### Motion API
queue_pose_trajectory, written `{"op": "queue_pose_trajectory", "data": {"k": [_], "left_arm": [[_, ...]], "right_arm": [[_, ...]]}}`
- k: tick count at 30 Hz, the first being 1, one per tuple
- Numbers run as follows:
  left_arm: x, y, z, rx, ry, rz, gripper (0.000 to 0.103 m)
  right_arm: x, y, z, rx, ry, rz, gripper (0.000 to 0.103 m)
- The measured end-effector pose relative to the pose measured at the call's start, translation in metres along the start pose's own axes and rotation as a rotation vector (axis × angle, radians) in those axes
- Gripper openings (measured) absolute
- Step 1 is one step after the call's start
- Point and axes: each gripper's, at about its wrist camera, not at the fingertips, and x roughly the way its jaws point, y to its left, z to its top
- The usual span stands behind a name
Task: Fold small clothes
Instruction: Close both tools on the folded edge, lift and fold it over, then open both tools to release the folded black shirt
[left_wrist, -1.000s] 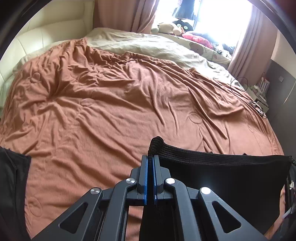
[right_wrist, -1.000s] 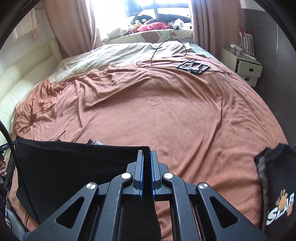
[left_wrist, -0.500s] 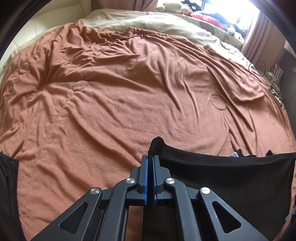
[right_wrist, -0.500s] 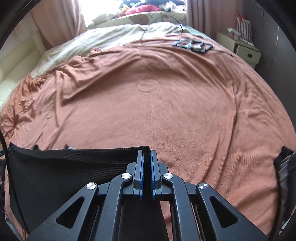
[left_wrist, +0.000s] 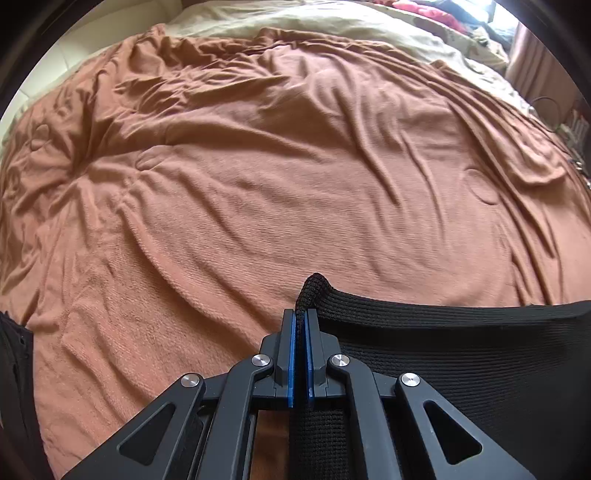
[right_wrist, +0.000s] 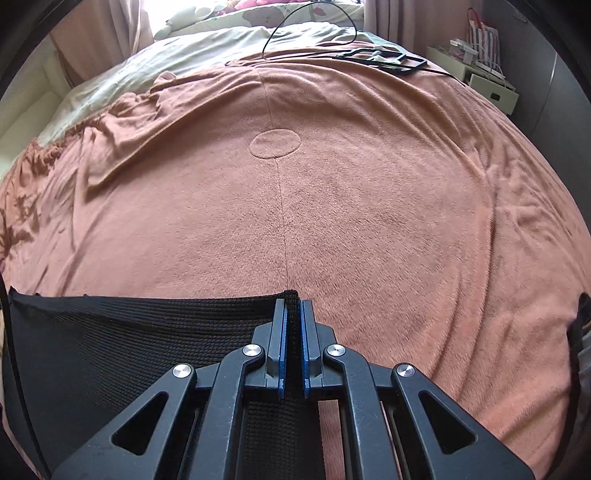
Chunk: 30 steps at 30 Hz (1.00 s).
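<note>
The rust-brown bed (right_wrist: 369, 221) fills both views, wide and bare ahead. The black knit garment (left_wrist: 461, 354) stretches sideways between the tools, lower right in the left view, lower left in the right. Left gripper (left_wrist: 300, 332) and right gripper (right_wrist: 292, 328) jaws each pinch a top corner.

garment (left_wrist: 443, 354) stretched between left gripper (left_wrist: 300, 332) and right gripper (right_wrist: 291, 325), over blanket (right_wrist: 332, 221); cable (right_wrist: 306, 22) and frame (right_wrist: 380, 61) on bed's far end.
</note>
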Motion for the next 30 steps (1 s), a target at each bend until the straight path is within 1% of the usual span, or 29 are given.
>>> {"op": "queue_pose_trajectory", "data": {"k": [2, 3, 4, 5, 6, 7, 8, 9, 10, 11, 12, 13, 14, 16, 18, 23, 27, 30], "left_arm": [[0.008, 0.0, 0.002, -0.011, 0.022, 0.0, 0.005], [0.011, 0.001, 0.002, -0.011, 0.037, 0.003, 0.008], [0.01, 0.0, 0.003, -0.009, 0.036, 0.018, 0.01], [0.006, 0.0, 0.004, -0.012, 0.032, 0.022, 0.011], [0.003, 0.001, 0.005, -0.019, 0.037, 0.017, 0.015], [-0.002, 0.002, 0.005, -0.028, 0.04, 0.01, 0.025], [-0.009, 0.003, 0.004, -0.034, 0.032, 0.008, 0.031], [-0.015, 0.003, 0.002, -0.038, 0.019, 0.008, 0.042], [-0.023, 0.004, 0.0, -0.038, 0.002, 0.005, 0.051], [-0.03, 0.005, -0.002, -0.036, -0.013, 0.001, 0.053], [-0.035, 0.004, -0.005, -0.034, -0.021, -0.003, 0.056], [-0.04, 0.005, -0.008, -0.039, -0.018, -0.019, 0.056], [-0.043, 0.007, -0.01, -0.051, -0.005, -0.036, 0.056], [-0.048, 0.009, -0.014, -0.065, 0.007, -0.042, 0.056], [-0.057, 0.011, -0.02, -0.058, 0.007, -0.037, 0.056], [-0.081, 0.018, -0.041, -0.076, 0.01, -0.067, 0.057], [-0.095, 0.021, -0.059, -0.086, 0.016, -0.079, 0.057], [-0.106, 0.023, -0.075, -0.09, 0.013, -0.09, 0.057]], "right_arm": [[0.008, 0.002, 0.002, -0.009, 0.01, -0.015, 0.003], [0.013, 0.002, 0.002, -0.003, 0.02, -0.015, 0.003], [0.015, 0.002, 0.004, 0.007, 0.028, -0.01, 0.003], [0.016, 0.0, 0.006, 0.027, 0.034, -0.002, 0.004], [0.015, -0.002, 0.008, 0.045, 0.048, 0.005, 0.006], [0.013, -0.004, 0.009, 0.066, 0.061, 0.016, 0.007], [0.009, -0.005, 0.01, 0.082, 0.067, 0.033, 0.009], [0.003, -0.006, 0.01, 0.086, 0.063, 0.04, 0.013], [-0.003, -0.006, 0.01, 0.081, 0.056, 0.04, 0.017], [-0.008, -0.005, 0.009, 0.074, 0.049, 0.039, 0.028], [-0.014, -0.005, 0.007, 0.067, 0.042, 0.043, 0.036], [-0.019, -0.004, 0.004, 0.062, 0.037, 0.054, 0.053], [-0.024, -0.003, 0.001, 0.056, 0.034, 0.07, 0.063], [-0.031, -0.001, -0.005, 0.044, 0.044, 0.098, 0.065], [-0.038, -0.002, -0.01, 0.044, 0.058, 0.104, 0.065], [-0.067, -0.016, -0.027, 0.057, 0.07, 0.138, 0.065], [-0.085, -0.019, -0.041, 0.045, 0.08, 0.131, 0.065], [-0.102, -0.019, -0.054, 0.025, 0.083, 0.143, 0.065]]}}
